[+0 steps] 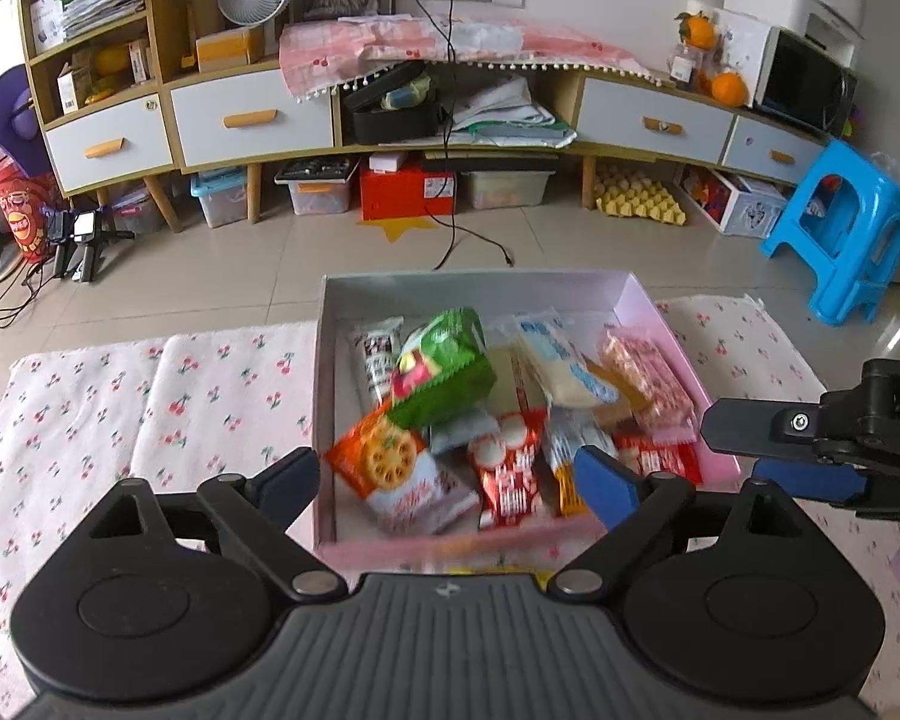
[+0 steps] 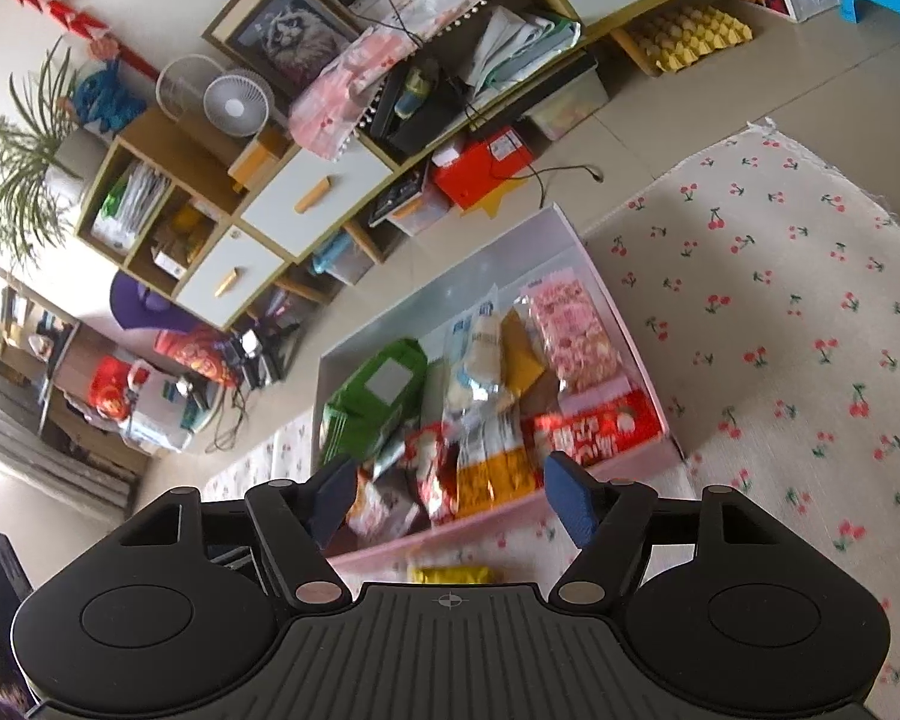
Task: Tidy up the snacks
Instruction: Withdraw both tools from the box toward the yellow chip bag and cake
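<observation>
A pink box (image 1: 684,348) with a white inside sits on the cherry-print cloth (image 1: 198,396) and holds several snack packets. A green packet (image 1: 444,369) lies tilted on top of the pile, blurred, above an orange cracker packet (image 1: 384,456). Red packets (image 1: 507,468) and a pink packet (image 1: 645,381) lie to the right. My left gripper (image 1: 450,474) is open and empty over the box's near edge. My right gripper (image 2: 450,495) is open and empty over the near end of the box (image 2: 606,276); it shows from the side in the left wrist view (image 1: 750,450). A yellow packet (image 2: 450,573) lies outside the box, by its near wall.
The cloth (image 2: 780,312) spreads wide to both sides of the box. Beyond it is tiled floor, a long cabinet (image 1: 258,120) with drawers, storage bins beneath, a loose black cable (image 1: 450,240), and a blue plastic stool (image 1: 840,234) at far right.
</observation>
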Available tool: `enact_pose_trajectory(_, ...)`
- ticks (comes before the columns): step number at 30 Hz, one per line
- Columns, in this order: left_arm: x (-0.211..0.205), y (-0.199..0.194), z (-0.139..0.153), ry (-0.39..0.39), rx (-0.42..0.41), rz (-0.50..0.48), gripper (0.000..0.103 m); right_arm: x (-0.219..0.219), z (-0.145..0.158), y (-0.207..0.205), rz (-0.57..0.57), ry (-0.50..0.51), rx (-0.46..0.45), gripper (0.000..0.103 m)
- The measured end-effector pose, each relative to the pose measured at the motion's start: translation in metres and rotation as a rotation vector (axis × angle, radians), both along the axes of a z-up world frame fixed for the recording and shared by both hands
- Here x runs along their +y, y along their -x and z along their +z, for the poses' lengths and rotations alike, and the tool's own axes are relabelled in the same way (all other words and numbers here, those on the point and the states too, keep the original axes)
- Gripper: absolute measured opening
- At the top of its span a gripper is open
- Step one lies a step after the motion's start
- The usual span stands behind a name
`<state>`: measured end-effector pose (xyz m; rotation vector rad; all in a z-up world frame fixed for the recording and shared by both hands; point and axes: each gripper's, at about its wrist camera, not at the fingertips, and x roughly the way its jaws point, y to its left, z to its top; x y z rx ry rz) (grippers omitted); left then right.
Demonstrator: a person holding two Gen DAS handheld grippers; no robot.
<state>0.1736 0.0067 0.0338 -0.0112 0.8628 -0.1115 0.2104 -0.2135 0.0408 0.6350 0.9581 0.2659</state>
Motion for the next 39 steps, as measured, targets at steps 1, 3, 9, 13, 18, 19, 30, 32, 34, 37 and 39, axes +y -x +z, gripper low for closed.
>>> enact_pose_trajectory(1, 0.000, 0.004, 0.001, -0.001, 0.002, -0.005, 0.092, 0.001, 0.002, 0.004, 0.003, 0.007, 0.001, 0.073)
enact_pose_trajectory(3, 0.001, 0.012, 0.002, -0.002, 0.004, -0.010, 0.094, 0.002, 0.005, 0.013, 0.007, 0.019, 0.003, 0.077)
enact_pose_trajectory(9, 0.005, 0.034, 0.001, 0.004, 0.018, -0.018, 0.100, 0.003, 0.013, 0.038, 0.029, 0.083, 0.004, 0.081)
enact_pose_trajectory(13, 0.010, 0.046, -0.005, -0.011, 0.035, -0.009, 0.102, 0.001, 0.014, 0.052, 0.041, 0.123, 0.006, 0.083)
enact_pose_trajectory(18, 0.018, 0.059, -0.013, -0.012, 0.047, 0.012, 0.102, -0.001, 0.008, 0.065, 0.043, 0.167, 0.012, 0.088)
enact_pose_trajectory(19, 0.020, 0.061, -0.016, -0.006, 0.050, 0.018, 0.102, -0.002, 0.006, 0.067, 0.046, 0.175, 0.012, 0.088)
enact_pose_trajectory(30, 0.026, 0.088, -0.040, -0.002, 0.044, 0.014, 0.102, 0.005, -0.020, 0.091, 0.142, 0.303, 0.043, 0.088)
enact_pose_trajectory(32, 0.026, 0.094, -0.044, -0.015, 0.037, -0.010, 0.102, 0.007, -0.023, 0.097, 0.175, 0.342, 0.038, 0.088)
enact_pose_trajectory(34, 0.025, 0.099, -0.048, -0.036, 0.028, -0.035, 0.102, 0.008, -0.028, 0.102, 0.203, 0.382, 0.034, 0.088)
enact_pose_trajectory(37, 0.024, 0.103, -0.054, -0.047, 0.024, -0.061, 0.102, 0.007, -0.040, 0.109, 0.250, 0.430, 0.052, 0.088)
enact_pose_trajectory(39, 0.024, 0.103, -0.058, -0.041, 0.025, -0.071, 0.102, 0.006, -0.046, 0.113, 0.275, 0.459, 0.067, 0.088)
